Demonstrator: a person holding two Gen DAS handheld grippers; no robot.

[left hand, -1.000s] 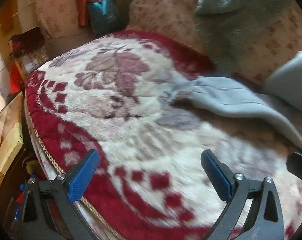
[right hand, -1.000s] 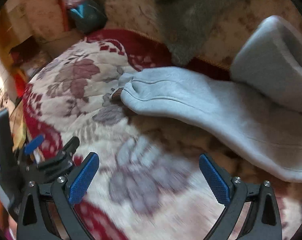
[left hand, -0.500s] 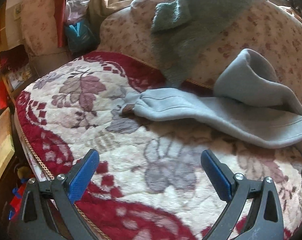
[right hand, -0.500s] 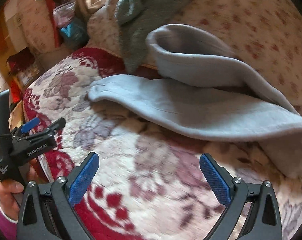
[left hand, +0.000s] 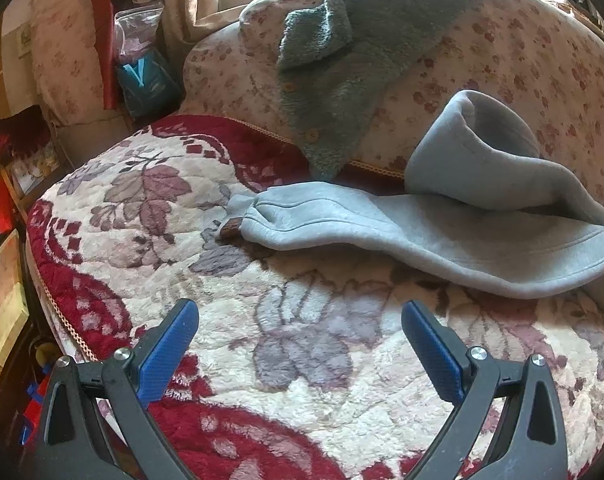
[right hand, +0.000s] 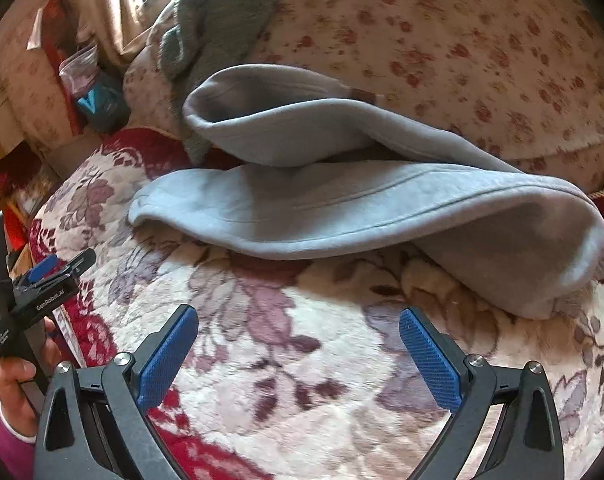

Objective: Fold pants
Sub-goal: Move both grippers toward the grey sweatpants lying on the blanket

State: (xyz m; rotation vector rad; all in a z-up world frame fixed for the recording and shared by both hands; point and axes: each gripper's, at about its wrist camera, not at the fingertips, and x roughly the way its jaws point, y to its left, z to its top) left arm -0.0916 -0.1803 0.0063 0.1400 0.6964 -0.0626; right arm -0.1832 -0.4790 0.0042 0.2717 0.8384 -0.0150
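Observation:
Grey fleece pants lie across the floral red-and-cream blanket on a sofa seat; one leg stretches left with its cuff at the left end, the other part rises against the backrest. They fill the middle of the right wrist view. My left gripper is open and empty, above the blanket in front of the pants. My right gripper is open and empty, also short of the pants. The left gripper shows at the left edge of the right wrist view.
A green-grey fleece garment hangs over the floral sofa backrest. Bags and boxes stand at the sofa's left end. The blanket's corded edge drops off at the left, with clutter on the floor below.
Both grippers have swung to the right and lifted their view, so the pants moved from the right edge toward the middle of both views. Both stay open.

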